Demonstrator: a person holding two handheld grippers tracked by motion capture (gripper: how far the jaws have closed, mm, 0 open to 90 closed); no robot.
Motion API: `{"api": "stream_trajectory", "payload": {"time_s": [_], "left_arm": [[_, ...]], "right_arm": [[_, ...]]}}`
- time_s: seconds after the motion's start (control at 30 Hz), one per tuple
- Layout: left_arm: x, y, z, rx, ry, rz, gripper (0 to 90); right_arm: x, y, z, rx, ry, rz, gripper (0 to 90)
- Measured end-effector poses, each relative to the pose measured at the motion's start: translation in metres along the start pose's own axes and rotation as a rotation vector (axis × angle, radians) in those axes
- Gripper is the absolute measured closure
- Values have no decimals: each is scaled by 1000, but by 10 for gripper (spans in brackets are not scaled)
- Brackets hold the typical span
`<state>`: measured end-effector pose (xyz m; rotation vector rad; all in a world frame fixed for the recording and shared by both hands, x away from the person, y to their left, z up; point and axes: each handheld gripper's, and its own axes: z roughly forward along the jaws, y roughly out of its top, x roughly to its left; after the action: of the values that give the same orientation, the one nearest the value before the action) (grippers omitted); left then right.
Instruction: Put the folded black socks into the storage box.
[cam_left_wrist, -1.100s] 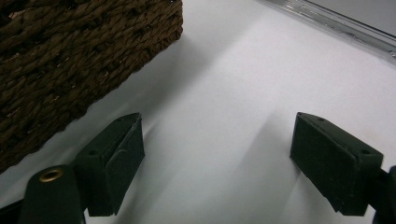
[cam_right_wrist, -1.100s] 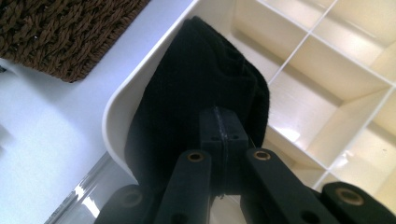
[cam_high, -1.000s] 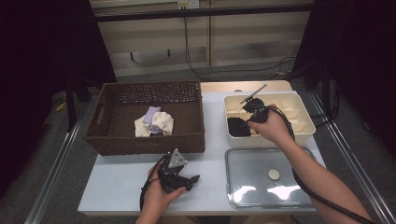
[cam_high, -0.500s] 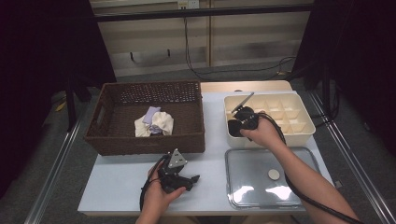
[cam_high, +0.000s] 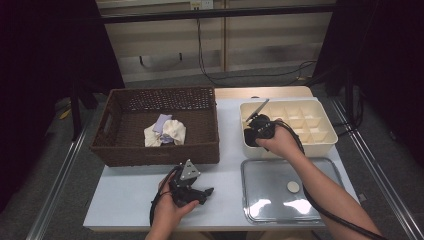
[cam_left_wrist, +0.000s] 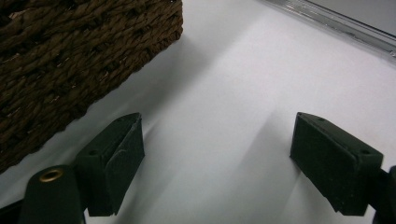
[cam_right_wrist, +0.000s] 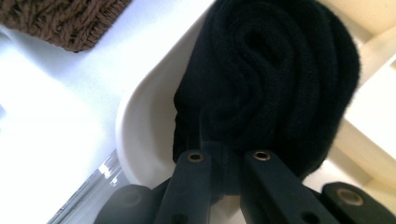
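Your right gripper (cam_right_wrist: 226, 186), jaws clamped on the rolled black sock (cam_right_wrist: 266, 84), holds it inside the divided box's (cam_high: 320, 142) corner compartment.

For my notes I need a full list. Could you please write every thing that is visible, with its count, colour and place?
Table: one, white, under everything.
Basket: one, brown wicker, left part of the table.
Cloth bundle: one heap, cream and lilac, inside the basket.
Divided box: one, cream, right part of the table.
Rolled black sock: one, black, in the near-left compartment of the box.
Lid: one, clear, in front of the box.
Left gripper: one, black, jaws apart above bare table.
Right gripper: one, black, shut on the sock.
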<state>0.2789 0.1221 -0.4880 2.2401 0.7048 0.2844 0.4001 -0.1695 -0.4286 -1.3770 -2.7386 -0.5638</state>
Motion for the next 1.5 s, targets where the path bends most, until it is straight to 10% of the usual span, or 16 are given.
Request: {"api": "stream_trajectory", "payload": {"time_s": [0.73, 1.5], "left_arm": [[0, 0, 0, 0, 0, 0, 172], [0, 0, 0, 1, 1, 2, 172]], "right_arm": [[-3, -5, -34, -58, -7, 8, 827], [2, 9, 3, 63, -28, -31, 900]]}}
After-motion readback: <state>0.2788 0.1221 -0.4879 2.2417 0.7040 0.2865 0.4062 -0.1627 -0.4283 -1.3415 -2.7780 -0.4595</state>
